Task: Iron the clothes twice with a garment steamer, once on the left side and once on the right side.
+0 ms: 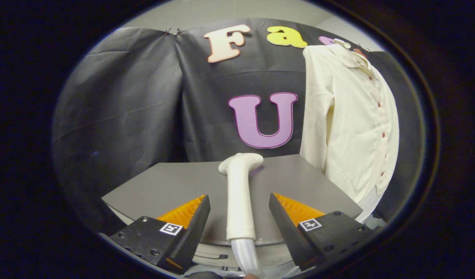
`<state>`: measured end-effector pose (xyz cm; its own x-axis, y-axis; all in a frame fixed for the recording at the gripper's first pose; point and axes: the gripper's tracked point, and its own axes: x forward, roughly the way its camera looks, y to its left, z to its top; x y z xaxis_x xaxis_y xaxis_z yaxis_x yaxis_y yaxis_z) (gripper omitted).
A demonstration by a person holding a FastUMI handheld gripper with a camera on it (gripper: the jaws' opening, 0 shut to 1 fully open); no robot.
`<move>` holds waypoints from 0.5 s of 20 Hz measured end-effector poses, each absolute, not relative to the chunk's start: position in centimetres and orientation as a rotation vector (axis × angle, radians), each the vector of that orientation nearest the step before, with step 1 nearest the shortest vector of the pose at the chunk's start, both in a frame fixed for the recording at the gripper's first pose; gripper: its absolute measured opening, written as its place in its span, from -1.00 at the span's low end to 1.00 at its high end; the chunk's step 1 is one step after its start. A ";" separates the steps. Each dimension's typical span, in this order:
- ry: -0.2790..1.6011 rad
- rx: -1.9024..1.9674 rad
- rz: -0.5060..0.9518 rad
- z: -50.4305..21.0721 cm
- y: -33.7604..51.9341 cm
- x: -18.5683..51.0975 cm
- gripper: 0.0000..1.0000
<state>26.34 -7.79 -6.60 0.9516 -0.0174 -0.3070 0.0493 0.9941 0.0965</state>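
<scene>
Steamer [240,193] between claw [239,217] fingers | wide apart, seemingly untouched

A staged recording booth is shown, not a lived-in home: black cloth [117,116] is clipped up as a wall, a bare grey worktop [175,186] is set before it, and a cream shirt [353,124] is hung up for display.
</scene>
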 end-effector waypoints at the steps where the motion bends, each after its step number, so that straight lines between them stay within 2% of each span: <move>1: 0.331 0.098 -0.036 -7.1 -7.8 27.0 0.87; 3: 0.356 0.105 -0.046 -8.5 -8.0 27.9 0.86; 5: 0.380 0.140 -0.047 -9.5 -7.9 28.8 0.73; 8: 0.372 0.210 -0.035 -9.5 -7.4 28.8 0.12; 10: 0.357 0.236 -0.037 -9.3 -7.3 29.3 -0.08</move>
<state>29.29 -7.33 -9.33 0.9365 0.0055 -0.3508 0.0776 0.9719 0.2223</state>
